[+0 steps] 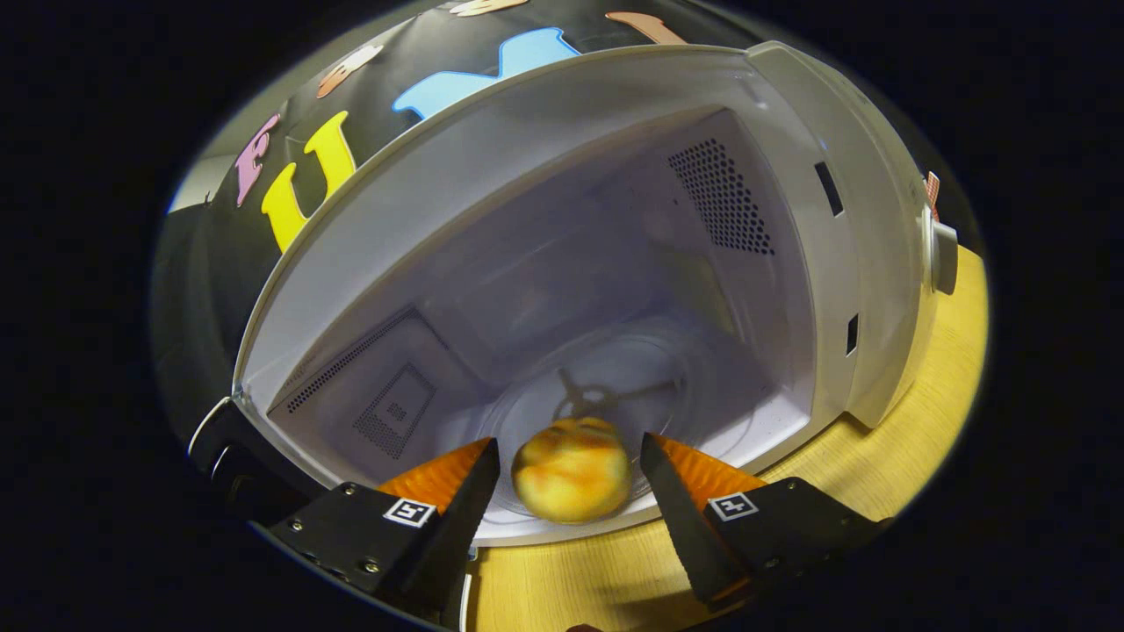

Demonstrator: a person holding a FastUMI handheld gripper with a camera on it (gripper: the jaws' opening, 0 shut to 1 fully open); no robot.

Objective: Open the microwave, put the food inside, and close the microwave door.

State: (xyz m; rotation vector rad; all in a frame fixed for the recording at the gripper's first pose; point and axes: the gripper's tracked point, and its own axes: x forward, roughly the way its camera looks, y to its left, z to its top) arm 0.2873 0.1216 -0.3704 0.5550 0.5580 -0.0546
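1. Microwave [562,158] stands on a light wooden tabletop [913,439], white casing, cavity open toward the gripper.
2. Microwave door [237,456] is swung out at the cavity's left side; only its dark edge is visible.
3. Glass turntable [702,386] lies on the cavity floor, with the roller ring hub showing through it.
4. Food, a rounded yellow-orange bun-like item [572,470], sits on the near rim of the turntable, just inside the cavity opening.
5. Gripper [571,461]: fingers are spread, one on each side of the food, with a gap visible on both sides; neither finger presses on it.
6. Perforated vent panels show on the right and left inner walls.
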